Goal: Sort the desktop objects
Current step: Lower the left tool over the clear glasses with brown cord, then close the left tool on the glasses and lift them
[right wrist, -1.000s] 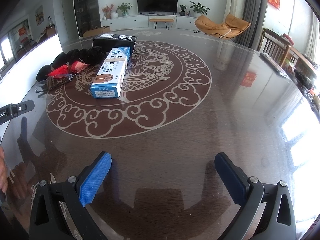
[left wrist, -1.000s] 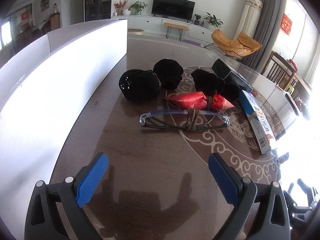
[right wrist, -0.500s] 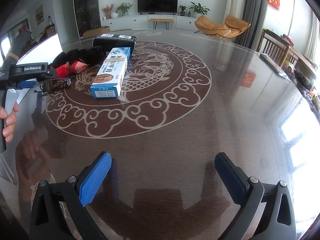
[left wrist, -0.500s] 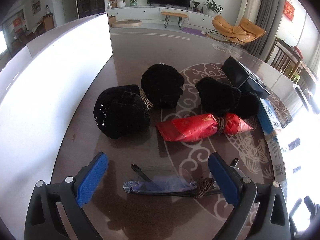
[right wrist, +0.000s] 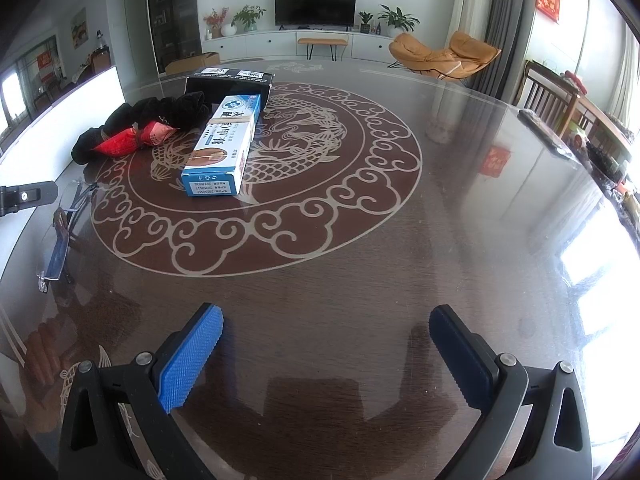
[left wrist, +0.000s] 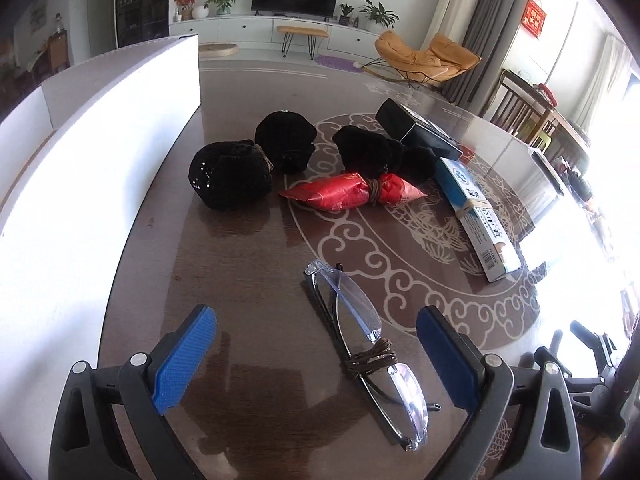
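Folded clear glasses point(left wrist: 370, 350) tied with brown cord lie on the dark glass table, between the blue pads of my left gripper point(left wrist: 316, 354), which is open and not touching them. Beyond them lie a red packet point(left wrist: 352, 193) tied with cord, three black pouches point(left wrist: 230, 176), a blue-white box point(left wrist: 478, 218) and a black box point(left wrist: 416, 130). My right gripper point(right wrist: 326, 354) is open over bare table near the front. In the right wrist view the glasses point(right wrist: 60, 240) sit far left, with the blue-white box point(right wrist: 224, 146) and the red packet point(right wrist: 134, 140) beyond.
A large white open box point(left wrist: 80, 168) runs along the table's left side. The table point(right wrist: 360, 260) carries a round dragon pattern. Dining chairs point(right wrist: 552, 100) stand at the right edge. Part of the left gripper's black body point(right wrist: 24, 196) shows at the right wrist view's left edge.
My left gripper has pulled back and turned; the glasses now lie lengthwise between its pads instead of crosswise. In the right wrist view the left gripper dropped lower. My right gripper stayed still.
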Motion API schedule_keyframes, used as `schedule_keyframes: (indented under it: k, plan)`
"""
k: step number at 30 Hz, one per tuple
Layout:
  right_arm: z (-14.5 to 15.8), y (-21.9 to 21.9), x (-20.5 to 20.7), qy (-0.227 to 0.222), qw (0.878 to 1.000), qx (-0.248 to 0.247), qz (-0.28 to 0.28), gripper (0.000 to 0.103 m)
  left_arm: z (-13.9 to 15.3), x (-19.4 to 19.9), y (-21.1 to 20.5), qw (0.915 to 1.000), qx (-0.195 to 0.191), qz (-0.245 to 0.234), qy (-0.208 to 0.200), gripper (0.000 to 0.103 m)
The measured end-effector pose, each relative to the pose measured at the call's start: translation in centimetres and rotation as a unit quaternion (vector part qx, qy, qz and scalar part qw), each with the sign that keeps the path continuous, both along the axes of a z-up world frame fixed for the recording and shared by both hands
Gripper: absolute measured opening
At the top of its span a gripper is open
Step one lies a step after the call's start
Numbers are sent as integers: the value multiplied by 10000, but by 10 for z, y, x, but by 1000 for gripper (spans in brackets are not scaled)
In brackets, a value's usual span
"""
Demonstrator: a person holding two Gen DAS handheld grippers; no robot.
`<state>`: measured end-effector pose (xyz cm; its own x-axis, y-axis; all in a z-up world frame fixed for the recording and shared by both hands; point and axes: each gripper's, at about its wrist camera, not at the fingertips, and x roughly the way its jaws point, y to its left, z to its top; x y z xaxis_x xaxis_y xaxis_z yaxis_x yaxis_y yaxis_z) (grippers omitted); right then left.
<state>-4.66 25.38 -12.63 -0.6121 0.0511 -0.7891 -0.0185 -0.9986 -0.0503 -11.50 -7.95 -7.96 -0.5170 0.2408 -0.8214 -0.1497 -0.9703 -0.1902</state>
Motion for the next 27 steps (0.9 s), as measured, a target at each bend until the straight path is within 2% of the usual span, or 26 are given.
schedule_keyframes:
  k: [3,8,9,14,27]
  plan:
    - [0,0,0,-2,10000,-7,0,103,-14,1,11,9999,-65,-16,-142,102]
    - [0,0,2,42,9999,75,-53,103,-26,5,37,9951,-992,26,-25,102]
    - [1,-1,3,56,9999,107,-58,103,-26,6,39,9943,-1066,45,48,103]
    - [1,-1,2,53,9999,103,-59,103,-26,6,32,9947,-999,205,96,103]
    - [0,0,2,51,9999,98,-60,103,-29,8,23,9948,-967,260,185,103]
